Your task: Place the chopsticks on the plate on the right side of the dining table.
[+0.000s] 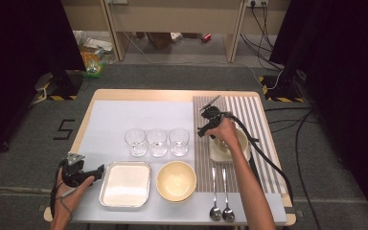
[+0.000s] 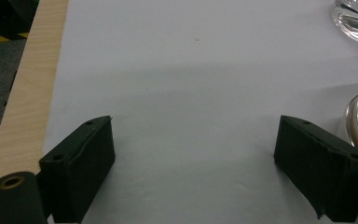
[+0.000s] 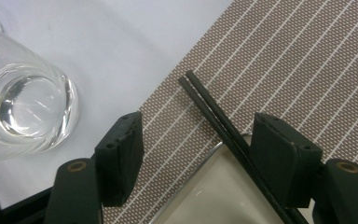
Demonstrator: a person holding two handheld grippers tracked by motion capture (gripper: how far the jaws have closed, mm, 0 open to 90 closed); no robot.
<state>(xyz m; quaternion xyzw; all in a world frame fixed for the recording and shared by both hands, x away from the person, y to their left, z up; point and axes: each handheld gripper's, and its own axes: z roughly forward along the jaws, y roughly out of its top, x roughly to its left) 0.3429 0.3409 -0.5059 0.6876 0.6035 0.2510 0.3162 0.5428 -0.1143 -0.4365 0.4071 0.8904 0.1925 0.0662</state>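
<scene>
The right gripper (image 3: 198, 154) hangs over the near-left corner of the square dish (image 3: 223, 196), fingers (image 3: 121, 154) spread apart with nothing between them yet. The chopsticks (image 3: 214, 116) — a dark pair lying side by side — rest on that dish's rim, and their free ends run out past the corner onto the striped placemat (image 3: 307, 60). In the right gripper view their long axis runs on a slant, from up-left of the dish down under the right-hand finger, so the pair sits off to one side of the gap, close against that finger rather than centred. I judge the coming move needs a small shift toward them and a turn so the fingers close across the sticks, not along them.

In the high view the right gripper (image 1: 210, 120) is just beyond the dish (image 1: 220, 152). The left gripper (image 1: 84, 173) rests well away from the dish at the counter's (image 1: 139, 95) near left, fingers (image 2: 81, 158) wide apart and empty, so the right hand is the nearer one.
</scene>
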